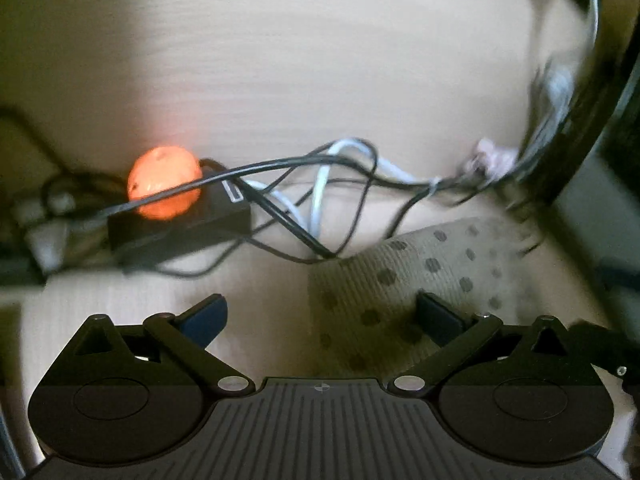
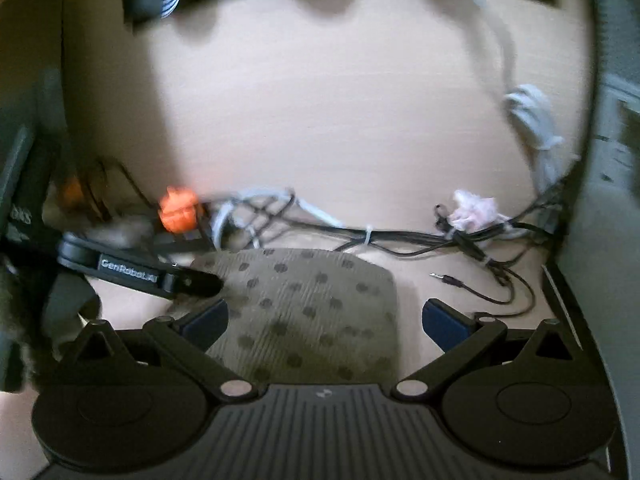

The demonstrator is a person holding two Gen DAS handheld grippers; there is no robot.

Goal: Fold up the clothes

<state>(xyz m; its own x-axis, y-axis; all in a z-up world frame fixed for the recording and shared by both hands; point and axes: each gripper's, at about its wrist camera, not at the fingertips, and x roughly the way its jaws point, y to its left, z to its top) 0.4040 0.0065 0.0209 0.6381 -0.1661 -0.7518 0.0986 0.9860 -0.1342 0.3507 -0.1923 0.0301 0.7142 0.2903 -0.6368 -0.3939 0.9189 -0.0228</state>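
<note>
The left gripper (image 2: 200, 284) carries the white writing "GenRobot.AI" on its black arm. At the left edge of the right wrist view some white letters are cut off and not readable. The cloth (image 2: 312, 312) is olive-beige, ribbed, with dark dots, and it lies folded on the light table (image 2: 320, 120), just before the cables (image 2: 400, 236). Both the left gripper and the right gripper (image 2: 324, 318) have their fingers spread wide and grasp nothing; the cloth lies between the right fingers.

Dim warm light, motion blur throughout, fisheye bending, dark vignetted corners
</note>
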